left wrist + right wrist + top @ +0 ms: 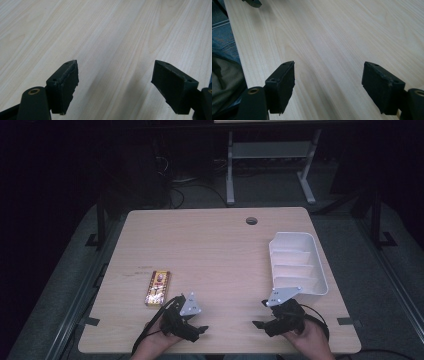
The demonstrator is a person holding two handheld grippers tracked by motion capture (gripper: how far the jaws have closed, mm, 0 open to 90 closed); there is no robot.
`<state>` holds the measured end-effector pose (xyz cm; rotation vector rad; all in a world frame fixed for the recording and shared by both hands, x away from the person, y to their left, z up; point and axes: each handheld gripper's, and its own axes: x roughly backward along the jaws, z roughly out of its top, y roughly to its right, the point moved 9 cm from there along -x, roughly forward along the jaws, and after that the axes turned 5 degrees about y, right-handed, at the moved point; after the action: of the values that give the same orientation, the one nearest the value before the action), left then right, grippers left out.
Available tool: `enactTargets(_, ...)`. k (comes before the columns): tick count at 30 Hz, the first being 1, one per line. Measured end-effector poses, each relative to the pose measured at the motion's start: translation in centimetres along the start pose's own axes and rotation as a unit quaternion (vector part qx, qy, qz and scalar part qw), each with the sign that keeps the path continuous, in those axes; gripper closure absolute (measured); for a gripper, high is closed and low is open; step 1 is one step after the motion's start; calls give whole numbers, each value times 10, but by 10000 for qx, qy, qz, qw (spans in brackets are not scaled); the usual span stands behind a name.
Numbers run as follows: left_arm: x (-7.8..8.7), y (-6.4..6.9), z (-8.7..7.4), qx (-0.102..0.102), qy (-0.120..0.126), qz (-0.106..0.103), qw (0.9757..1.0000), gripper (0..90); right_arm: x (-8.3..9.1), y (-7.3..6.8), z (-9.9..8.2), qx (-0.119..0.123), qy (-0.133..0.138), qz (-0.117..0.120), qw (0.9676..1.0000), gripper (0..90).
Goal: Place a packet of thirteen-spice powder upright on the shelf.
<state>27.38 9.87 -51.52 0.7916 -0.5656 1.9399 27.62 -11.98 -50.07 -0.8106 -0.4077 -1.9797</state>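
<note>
My left gripper (196, 319) rests low over the table's front edge, left of centre, held by a hand and pointing right. Its jaws stand wide apart in the left gripper view, with only bare wood between the left gripper's (115, 75) pads. My right gripper (260, 314) sits right of centre near the front edge and points left toward the other one. It is open too, and the right gripper (328, 75) has nothing between its jaws. A yellow and red box (157, 287) lies flat on the table just left of and beyond the left gripper.
A white tray (321, 270) with several dividers stands at the right side, its near end just beyond the right gripper. A cable hole (251, 221) is at the table's far edge. The person's jeans (224, 50) show beside the front edge. A tip of the left gripper (252, 2) shows far off.
</note>
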Motion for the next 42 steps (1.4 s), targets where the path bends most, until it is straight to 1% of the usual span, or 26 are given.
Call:
enactTargets(3,0,0,1,-18,3,23,10000,211,1,0,0,-8,5,-8,10000,261)
enactTargets(5,1,-2,2,6,31,25,10000,211,1,0,0,-8,3,-13,10000,261)
enactTargets(8,4,-6,3,53,76,82,9999,211,0,0,0,-3,-1,-22,10000,261)
enactTargets(12,10,-16,4,127,125,187,9997,211,-1,0,0,-2,-12,-23,10000,261)
enactTargets(13,10,-16,4,127,125,187,9997,211,-1,0,0,-2,-12,-23,10000,261)
enactTargets(14,14,-22,5,175,148,254,9994,211,-1,0,0,-10,-18,-24,10000,261)
enactTargets(16,17,-27,5,242,175,308,9991,211,-1,0,0,-14,-23,-23,10000,261)
enactTargets(17,17,-27,5,242,175,308,9991,211,-1,0,0,-14,-23,-23,10000,261)
enactTargets(18,21,-32,4,301,214,369,9986,211,-2,0,0,-16,-24,-26,10000,261)
enactTargets(19,23,-35,4,316,205,402,9985,211,-2,0,0,-18,-24,-27,10000,261)
enactTargets(21,26,-40,3,383,230,467,9979,211,-2,0,0,-21,-20,-28,10000,261)
enactTargets(22,26,-40,3,383,230,467,9979,211,-2,-1,0,-18,-25,-25,10000,261)
enactTargets(23,30,-46,2,459,259,524,9972,211,-2,-1,0,-9,-29,-27,10000,261)
enactTargets(26,35,-54,1,574,294,632,9959,211,-2,-1,0,4,-36,-31,10000,261)
enactTargets(30,40,-65,-1,690,333,773,9941,210,-3,-1,0,-4,-39,-27,10000,260)
enactTargets(32,43,-70,-3,709,330,860,9932,210,-3,-1,0,-8,-39,-26,10000,260)
enactTargets(39,48,-82,-7,855,356,1028,9904,210,-3,-1,0,-8,-49,-17,10000,261)
enactTargets(42,49,-85,-11,874,308,1080,9898,211,-3,-1,0,-6,-48,-19,10000,261)
